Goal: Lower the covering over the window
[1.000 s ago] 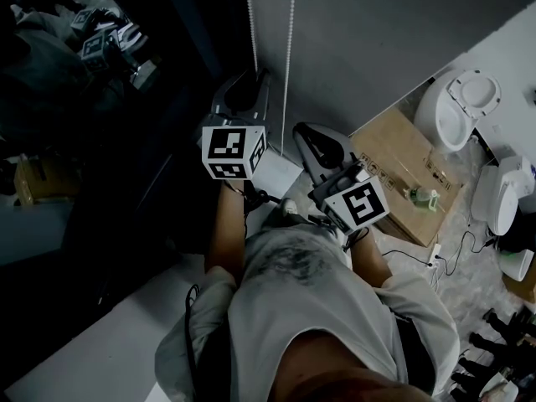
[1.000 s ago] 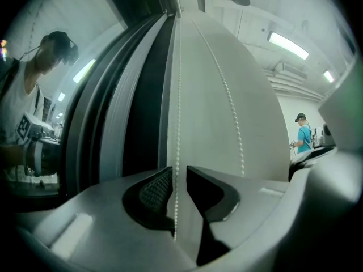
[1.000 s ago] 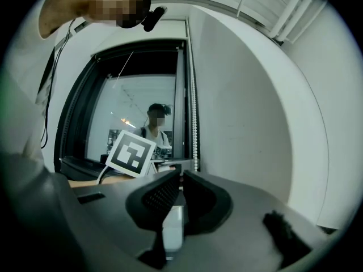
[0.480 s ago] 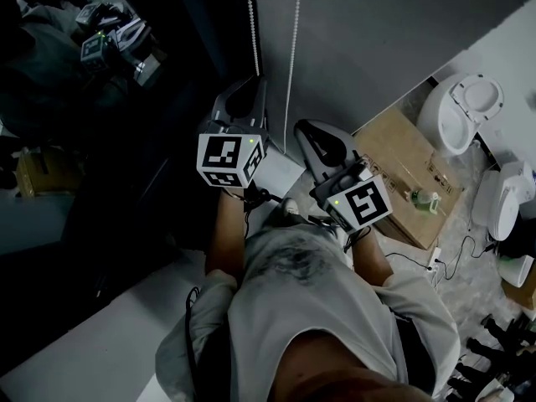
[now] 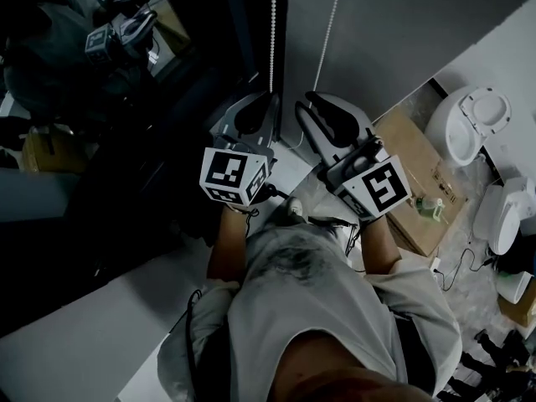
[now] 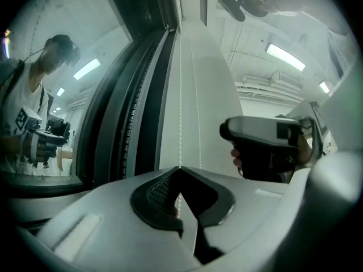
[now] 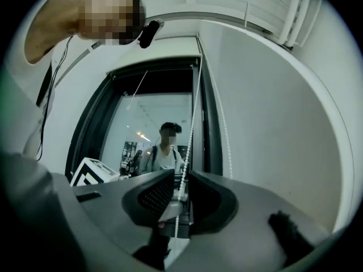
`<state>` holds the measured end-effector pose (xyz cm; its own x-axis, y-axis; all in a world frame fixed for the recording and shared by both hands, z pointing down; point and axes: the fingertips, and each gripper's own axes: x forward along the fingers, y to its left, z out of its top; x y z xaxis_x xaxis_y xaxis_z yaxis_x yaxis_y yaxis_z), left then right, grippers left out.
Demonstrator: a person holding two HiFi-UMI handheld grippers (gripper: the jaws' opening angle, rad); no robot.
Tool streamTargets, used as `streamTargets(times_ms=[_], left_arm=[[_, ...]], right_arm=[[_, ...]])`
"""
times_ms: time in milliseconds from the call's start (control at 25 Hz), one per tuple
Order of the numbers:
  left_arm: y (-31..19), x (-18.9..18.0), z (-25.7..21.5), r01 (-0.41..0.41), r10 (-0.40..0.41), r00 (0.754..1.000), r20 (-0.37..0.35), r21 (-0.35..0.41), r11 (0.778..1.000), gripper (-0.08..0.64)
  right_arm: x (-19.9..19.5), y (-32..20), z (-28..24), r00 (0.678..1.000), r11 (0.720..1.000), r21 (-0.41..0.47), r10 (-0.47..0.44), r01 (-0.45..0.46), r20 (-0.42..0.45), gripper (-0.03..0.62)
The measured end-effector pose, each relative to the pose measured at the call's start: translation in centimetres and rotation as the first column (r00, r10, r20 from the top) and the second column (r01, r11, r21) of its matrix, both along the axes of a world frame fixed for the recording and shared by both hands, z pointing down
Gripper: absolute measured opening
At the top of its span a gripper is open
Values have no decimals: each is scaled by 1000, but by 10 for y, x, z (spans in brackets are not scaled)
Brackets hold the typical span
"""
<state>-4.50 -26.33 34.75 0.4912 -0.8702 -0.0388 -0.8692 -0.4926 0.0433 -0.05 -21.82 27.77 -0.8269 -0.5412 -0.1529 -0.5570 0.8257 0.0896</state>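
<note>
Two bead cords (image 5: 272, 23) hang by the window (image 5: 126, 107). My left gripper (image 5: 273, 99) has its fingers pinched on one. My right gripper (image 5: 303, 105) has its fingers narrowly apart around one.

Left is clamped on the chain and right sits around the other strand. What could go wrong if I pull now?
The left gripper pinches its strand only near the jaw tips, so the beads may slip out under a pull.
The right gripper has its jaws open around the other strand; as the loop runs, that strand could snag there.
</note>
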Motion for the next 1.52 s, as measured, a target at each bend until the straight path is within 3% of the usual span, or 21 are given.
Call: streamTargets(times_ms=[200, 480, 840, 1520], left_arm=[[20, 3, 0, -13, 13, 1000, 23, 7, 1000, 8], [46, 8, 5, -32, 32, 999, 23, -5, 999, 8], [72, 8, 12, -48, 48, 999, 10, -9, 999, 8], [103, 0, 9, -39, 39, 999, 4, 6, 999, 8]], right_arm=[[-8, 4, -45, 995, 998, 47, -46, 42, 90, 86], [-18, 8, -85, 993, 988, 141, -82, 69, 89, 89], [-30, 13, -101, 992, 987, 151, -74, 58, 103, 89], [-47, 42, -122, 980, 981, 158, -139, 115, 144, 89]])
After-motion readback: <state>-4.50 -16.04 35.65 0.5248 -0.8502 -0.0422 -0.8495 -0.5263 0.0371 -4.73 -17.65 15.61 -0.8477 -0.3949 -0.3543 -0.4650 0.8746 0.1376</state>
